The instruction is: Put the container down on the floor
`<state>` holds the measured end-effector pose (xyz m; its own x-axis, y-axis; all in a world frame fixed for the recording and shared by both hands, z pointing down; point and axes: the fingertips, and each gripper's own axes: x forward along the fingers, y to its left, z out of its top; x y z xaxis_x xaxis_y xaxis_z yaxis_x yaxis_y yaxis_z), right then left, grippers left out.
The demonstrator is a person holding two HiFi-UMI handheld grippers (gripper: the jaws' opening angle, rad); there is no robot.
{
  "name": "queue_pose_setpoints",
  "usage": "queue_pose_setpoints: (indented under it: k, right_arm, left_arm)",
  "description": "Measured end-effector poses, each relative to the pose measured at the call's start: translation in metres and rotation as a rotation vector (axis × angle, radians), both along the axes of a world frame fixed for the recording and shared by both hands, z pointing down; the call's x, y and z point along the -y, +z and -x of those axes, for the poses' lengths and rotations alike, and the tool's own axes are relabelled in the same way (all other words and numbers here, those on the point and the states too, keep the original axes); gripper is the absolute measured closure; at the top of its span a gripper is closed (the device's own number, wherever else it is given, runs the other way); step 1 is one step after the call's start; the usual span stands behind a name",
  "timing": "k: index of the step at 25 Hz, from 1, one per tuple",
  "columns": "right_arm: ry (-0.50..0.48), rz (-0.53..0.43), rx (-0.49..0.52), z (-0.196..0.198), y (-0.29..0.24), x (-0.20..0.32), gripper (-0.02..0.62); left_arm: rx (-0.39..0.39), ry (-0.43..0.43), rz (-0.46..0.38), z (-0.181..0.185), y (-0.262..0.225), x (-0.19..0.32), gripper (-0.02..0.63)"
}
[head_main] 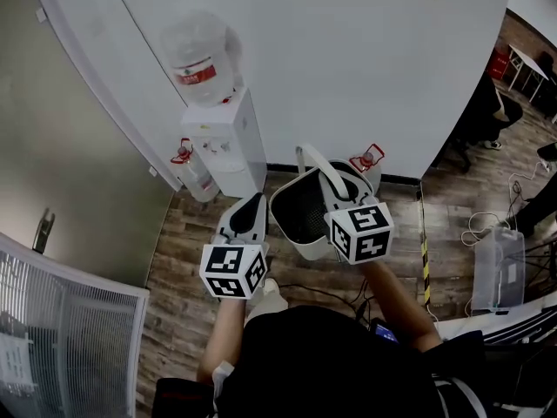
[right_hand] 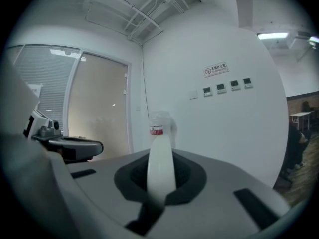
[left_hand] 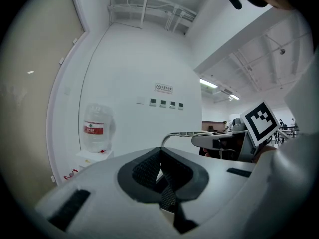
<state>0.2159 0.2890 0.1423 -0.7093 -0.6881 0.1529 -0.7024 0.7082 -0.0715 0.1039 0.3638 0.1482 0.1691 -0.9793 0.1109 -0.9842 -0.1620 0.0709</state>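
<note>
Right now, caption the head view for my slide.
Right gripper clamped on the handle of a white container, held over the wooden floor beside a water dispenser.

White things over a brown wood floor

The container (head_main: 290,236) is white with a dark meshed inside and a white handle (right_hand: 160,178). By the container, the left gripper (head_main: 255,200) and right gripper (head_main: 335,184) carry black-and-white square-patterned cubes. Behind it stands a white water cooler (head_main: 231,142) with a clear, red-labelled bottle (head_main: 200,59). The container hangs above a brown plank floor (head_main: 200,259).

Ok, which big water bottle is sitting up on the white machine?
The bottle with the red label, on top of the water dispenser. The other two stand on the floor: the left bottle and the right bottle.
</note>
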Motion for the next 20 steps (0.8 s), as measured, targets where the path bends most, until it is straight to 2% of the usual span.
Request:
queue_pose_setpoints:
  k: [12, 20]
  right_arm:
    - [-0.005, 0.005, 0.005, 0.019, 0.005, 0.032, 0.566]
    - [0.007, 0.026, -0.013, 0.055, 0.013, 0.077, 0.566]
  left_arm:
    - [-0.022, 0.004, -0.003, 0.018, 0.005, 0.037, 0.591]
    - [-0.051, 0.009, 0.005, 0.057, 0.01, 0.083, 0.591]
